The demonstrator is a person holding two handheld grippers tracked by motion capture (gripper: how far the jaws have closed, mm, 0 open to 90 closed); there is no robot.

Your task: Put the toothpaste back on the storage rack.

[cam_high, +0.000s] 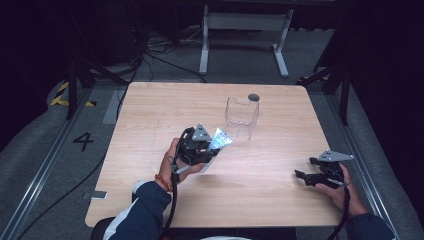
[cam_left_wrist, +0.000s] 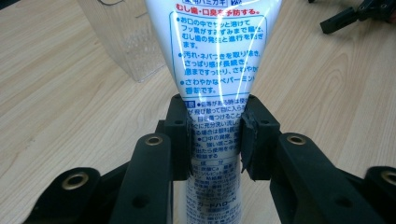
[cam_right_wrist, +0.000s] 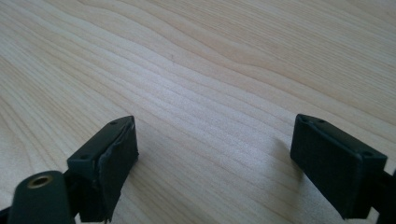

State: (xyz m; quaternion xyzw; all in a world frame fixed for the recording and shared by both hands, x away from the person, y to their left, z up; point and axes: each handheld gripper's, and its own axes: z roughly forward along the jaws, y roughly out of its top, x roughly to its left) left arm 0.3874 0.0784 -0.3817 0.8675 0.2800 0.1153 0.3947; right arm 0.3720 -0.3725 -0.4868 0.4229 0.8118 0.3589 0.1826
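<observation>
The toothpaste tube (cam_left_wrist: 217, 56) sits clamped between the jaws of your left gripper (cam_left_wrist: 215, 137), white with blue and red printed text. The pads (cam_left_wrist: 180, 135) press its narrow lower part from both sides, and its wider end fans out away from you. In the high view the tube (cam_high: 220, 140) is raised off the surface (cam_high: 150, 110), tilted and pointing toward the clear plastic container (cam_high: 241, 117), its far end just short of the container's near wall. Your left gripper (cam_high: 210, 147) lies just on your side of the container, held in your left hand (cam_high: 175, 160).

The clear container stands upright beyond the tube, open at the top. A small dark round spot (cam_high: 253, 97) lies on the surface just behind the container.

Your right gripper (cam_high: 306, 175) rests well apart from the container, near the surface's right edge, in your right hand (cam_high: 345, 192). Its jaws stand wide apart with nothing between them, over bare wood (cam_right_wrist: 210, 70).
</observation>
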